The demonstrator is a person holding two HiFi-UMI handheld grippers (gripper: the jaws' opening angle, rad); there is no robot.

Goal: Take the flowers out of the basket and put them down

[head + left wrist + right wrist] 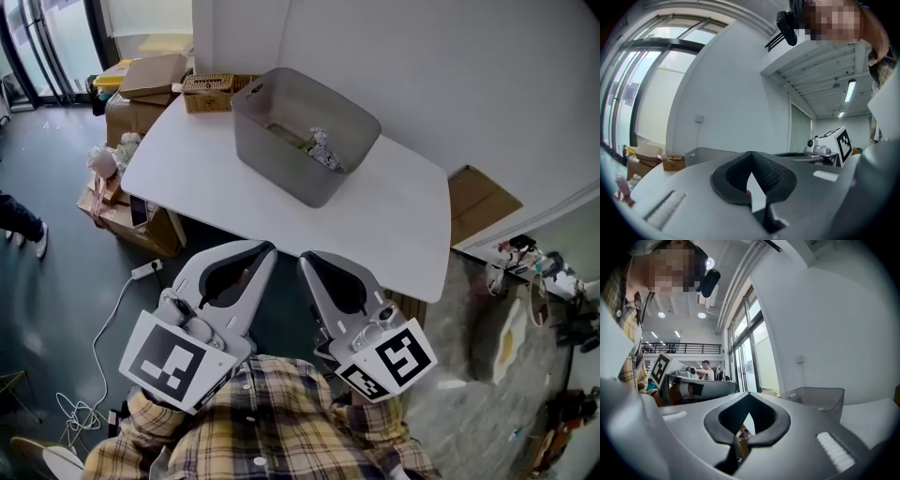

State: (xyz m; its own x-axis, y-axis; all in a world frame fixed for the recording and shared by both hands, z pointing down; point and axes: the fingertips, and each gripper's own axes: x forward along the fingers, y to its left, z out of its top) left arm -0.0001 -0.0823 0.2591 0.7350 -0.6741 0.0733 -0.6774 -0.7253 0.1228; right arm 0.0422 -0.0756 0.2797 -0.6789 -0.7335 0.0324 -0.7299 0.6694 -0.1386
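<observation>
A grey plastic basket (305, 131) stands on the white table (394, 225), toward its far side. Inside it lie the flowers (323, 150), a pale wrapped bunch with some green. My left gripper (269, 247) and right gripper (306, 257) are held side by side at the table's near edge, well short of the basket. Both point level toward it. In the left gripper view the left gripper (751, 154) has its jaws closed tip to tip with nothing in them, and the basket (708, 152) shows beyond. The right gripper (749, 394) is likewise shut and empty, with the basket (820, 399) to its right.
Cardboard boxes (141, 84) and a wicker box (208, 92) sit beyond the table's left corner. A power strip with a cable (145, 270) lies on the floor at left. Clutter (534, 262) lines the wall at right. Someone's feet (23, 230) show at the far left.
</observation>
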